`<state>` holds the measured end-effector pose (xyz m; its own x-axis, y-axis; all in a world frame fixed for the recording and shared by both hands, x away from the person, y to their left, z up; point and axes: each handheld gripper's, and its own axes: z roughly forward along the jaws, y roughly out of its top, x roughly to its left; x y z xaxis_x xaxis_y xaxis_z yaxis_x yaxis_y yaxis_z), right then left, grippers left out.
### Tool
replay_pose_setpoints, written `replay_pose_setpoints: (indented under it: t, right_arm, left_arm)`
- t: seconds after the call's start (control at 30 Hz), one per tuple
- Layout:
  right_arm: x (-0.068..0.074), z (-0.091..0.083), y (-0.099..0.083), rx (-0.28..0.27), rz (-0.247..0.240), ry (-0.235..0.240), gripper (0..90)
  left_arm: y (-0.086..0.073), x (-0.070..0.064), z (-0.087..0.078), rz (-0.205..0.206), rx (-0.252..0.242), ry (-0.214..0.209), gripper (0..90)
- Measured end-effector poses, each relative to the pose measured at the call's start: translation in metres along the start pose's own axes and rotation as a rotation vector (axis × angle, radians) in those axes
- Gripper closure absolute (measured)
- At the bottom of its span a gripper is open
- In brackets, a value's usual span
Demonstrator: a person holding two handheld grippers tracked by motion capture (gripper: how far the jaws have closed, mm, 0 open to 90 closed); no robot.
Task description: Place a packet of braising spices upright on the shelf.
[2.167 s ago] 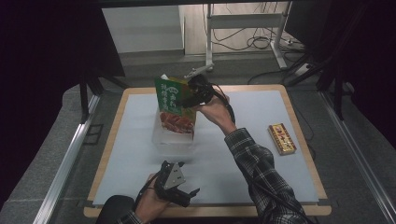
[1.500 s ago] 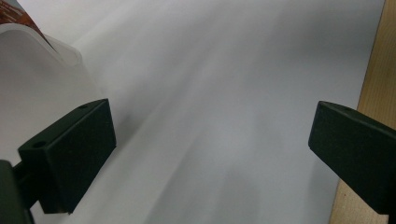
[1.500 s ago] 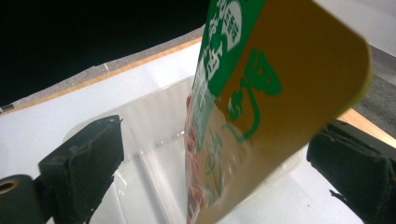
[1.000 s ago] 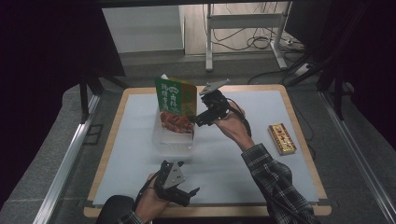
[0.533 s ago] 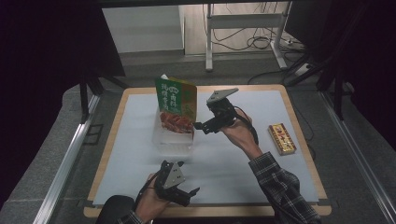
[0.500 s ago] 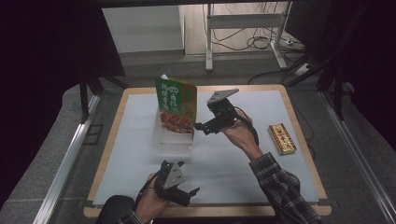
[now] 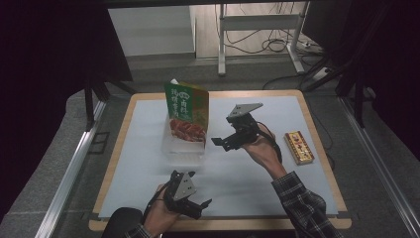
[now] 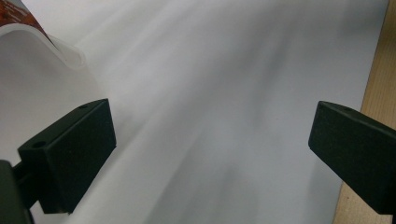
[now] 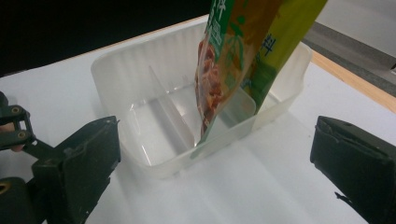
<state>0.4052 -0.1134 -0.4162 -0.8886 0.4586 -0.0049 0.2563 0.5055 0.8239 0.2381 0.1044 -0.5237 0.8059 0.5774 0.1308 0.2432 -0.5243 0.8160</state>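
the green pouch point(image 7: 187, 111) stands upright in the far end of the clear tray point(image 7: 181, 146), just left of the right tongs point(image 7: 221, 144), which are apart and empty. the left tongs point(image 7: 200, 207), also apart, rest at the near bench point(image 7: 143, 119) edge, farther off.

Left tongs point(image 8: 210, 154) gape over the white mat point(image 8: 224, 84)

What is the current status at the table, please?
Both grippers open: right gripper beside tray, left gripper idle. Snack pouch upright in tray. Nothing in the way.
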Motion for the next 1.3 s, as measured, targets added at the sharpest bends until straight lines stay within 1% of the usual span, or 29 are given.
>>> replay_pose_setpoints:
  t: [0.17,0.27,0.37,0.5,0.6,0.73,0.97,1.03,1.13,1.23,1.3]
  right_arm:
    - [-0.001,-0.005,-0.009,-0.01,0.016,-0.008,1.9]
    - [-0.001,-0.008,-0.013,-0.014,0.013,-0.018,1.9]
    - [-0.002,-0.012,-0.021,-0.024,0.007,-0.031,1.9]
    - [-0.003,-0.014,-0.029,-0.015,0.01,-0.048,1.9]
    - [-0.006,-0.016,-0.034,-0.002,0.011,-0.059,1.9]
    - [-0.009,-0.019,-0.039,0.0,0.034,-0.055,1.9]
    - [-0.015,-0.024,-0.048,0.021,0.049,-0.084,1.9]
    - [-0.017,-0.026,-0.051,0.023,0.064,-0.083,1.9]
    - [-0.021,-0.03,-0.055,0.025,0.099,-0.083,2.0]
    - [-0.026,-0.035,-0.06,0.025,0.114,-0.105,2.1]
    - [-0.03,-0.038,-0.064,0.042,0.114,-0.127,2.0]
  left_arm:
    - [0.0,0.0,0.0,0.0,0.0,0.001,0.4]
    - [0.0,0.0,0.001,-0.001,-0.002,0.001,0.4]
    - [0.0,0.0,0.001,-0.002,-0.003,0.004,0.4]
    - [0.0,-0.001,0.001,-0.011,-0.008,0.004,0.5]
    - [0.0,0.0,0.001,-0.003,-0.001,0.006,0.4]
    - [0.0,0.0,0.0,-0.004,-0.002,0.01,0.4]
    - [0.0,0.0,0.0,-0.004,-0.002,0.011,0.4]
    - [0.0,0.0,0.0,-0.005,-0.002,0.01,0.4]
    - [0.0,0.0,0.0,-0.008,-0.003,0.011,0.4]
    - [0.0,0.001,-0.001,-0.01,-0.004,0.01,0.4]
    - [0.0,0.001,-0.001,-0.01,-0.004,0.01,0.4]
